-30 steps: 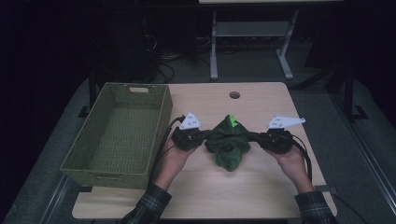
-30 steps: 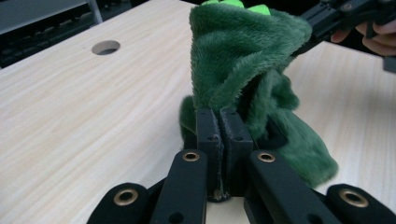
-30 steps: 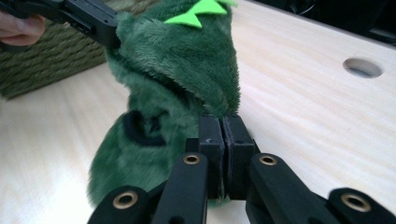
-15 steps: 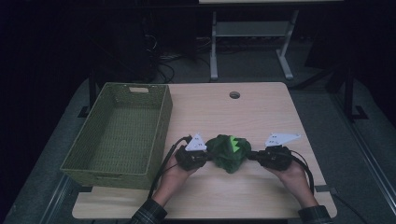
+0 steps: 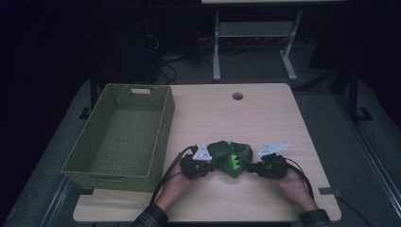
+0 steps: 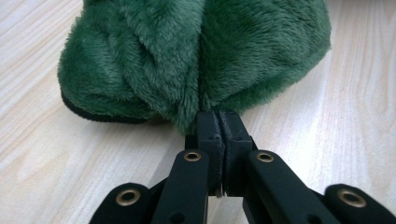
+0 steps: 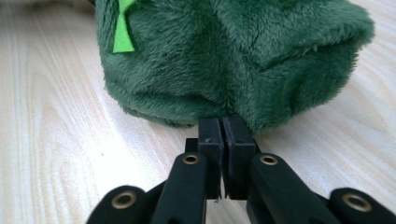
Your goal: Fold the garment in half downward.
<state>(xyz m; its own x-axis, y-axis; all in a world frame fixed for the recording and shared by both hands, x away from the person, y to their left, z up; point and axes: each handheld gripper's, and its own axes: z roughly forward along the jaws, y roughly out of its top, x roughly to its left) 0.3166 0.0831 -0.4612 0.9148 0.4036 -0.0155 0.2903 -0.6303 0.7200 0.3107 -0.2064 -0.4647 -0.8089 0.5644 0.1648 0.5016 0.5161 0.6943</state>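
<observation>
A dark green plush garment (image 5: 231, 157) with bright green felt spikes lies bunched on the wooden table (image 5: 265, 118) near its front edge. My left gripper (image 5: 208, 166) is shut on the plush's left side; in the left gripper view its jaws pinch a fold of the fur (image 6: 196, 60). My right gripper (image 5: 251, 167) is shut on the plush's right side, and the right gripper view has the fur (image 7: 233, 56) with a light green felt tab (image 7: 122, 28) just past the closed jaws. Both grippers rest low at the tabletop.
A green woven basket (image 5: 124, 137) stands on the left half of the table, close to my left hand. A round cable hole (image 5: 237, 96) sits near the far edge. Beyond the table are a metal stand (image 5: 255, 38) and cables on the floor.
Both grippers have come toward the table's front edge and drawn closer together, pulling the plush with them. The plush has folded from a spread shape into a compact bunch.
</observation>
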